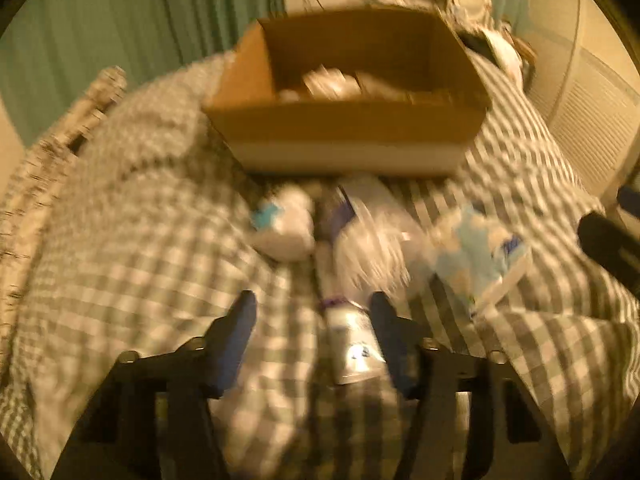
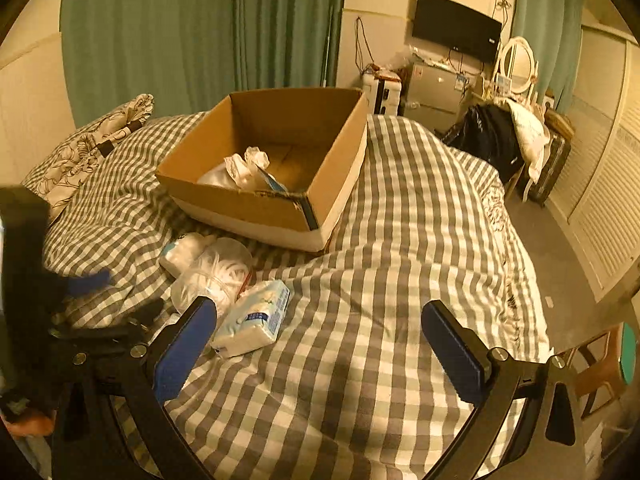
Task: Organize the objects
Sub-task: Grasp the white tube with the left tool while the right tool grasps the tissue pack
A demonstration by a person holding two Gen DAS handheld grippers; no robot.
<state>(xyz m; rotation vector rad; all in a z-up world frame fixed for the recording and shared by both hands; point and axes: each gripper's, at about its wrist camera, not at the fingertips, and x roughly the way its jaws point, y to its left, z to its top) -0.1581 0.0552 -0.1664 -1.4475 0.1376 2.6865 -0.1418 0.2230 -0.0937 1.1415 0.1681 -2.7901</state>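
A cardboard box (image 2: 276, 168) sits on a checked duvet (image 2: 380, 280) and serves as the collecting bin; everything below is placed relative to it. Some crumpled white wrappers and a blue-edged packet already lie inside it, toward its near-left corner, so sorting seems under way.

Far left of the box, a patterned pillow (image 2: 92, 148) leans at the bed's head. Left and nearer than the box, the left gripper (image 1: 316, 320) points steeply down at the bedding. Its jaws stand part-way apart with a white tube (image 1: 352, 344) between them, close against the right finger; the picture is blurred, so I cannot tell whether the pads press on it yet. The tube lies lengthwise along the fingers, which likely explains the angle of approach.

Just in front of the box lie the remaining things, bunched in a fold of the duvet: a small white pack (image 2: 184, 252), a clear bag of white items (image 2: 216, 276), and a tissue pack (image 2: 256, 320) nearest the camera. They probably rolled together in that hollow.

In front and right of the box, the right gripper (image 2: 320, 340) hangs wide open and empty over bare duvet, the tissue pack just beside its left finger, probably its next target.
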